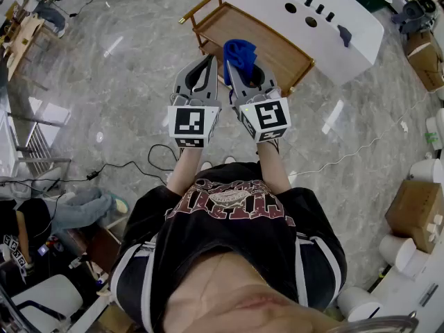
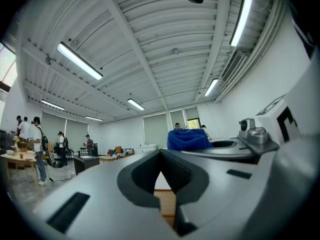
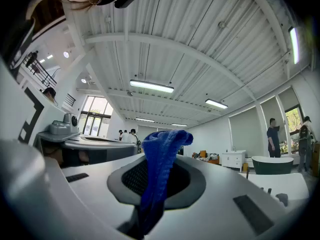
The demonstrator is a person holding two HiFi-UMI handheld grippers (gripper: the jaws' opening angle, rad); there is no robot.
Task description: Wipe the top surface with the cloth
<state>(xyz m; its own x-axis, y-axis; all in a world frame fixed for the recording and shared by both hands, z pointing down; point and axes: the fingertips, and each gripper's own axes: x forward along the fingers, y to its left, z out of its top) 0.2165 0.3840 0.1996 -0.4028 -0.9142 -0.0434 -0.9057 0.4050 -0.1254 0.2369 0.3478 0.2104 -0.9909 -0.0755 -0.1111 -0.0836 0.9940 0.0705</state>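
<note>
Wiping not yet begun: the right gripper [image 1: 233, 69] clamps the blue cloth [image 1: 239, 50] aloft, clear of the wooden table [image 1: 281, 47] and over its near edge, while the left gripper [image 1: 209, 61], jaws together, carries nothing.

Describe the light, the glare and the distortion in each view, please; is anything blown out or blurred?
Head view: even light, with pale glare streaks on the glossy floor. Left gripper view: strong fisheye curves the ceiling beams; the tube lamps are blown out. Right gripper view: same curving; the windows are overexposed, and the blue cloth reads fairly sharp.
</note>
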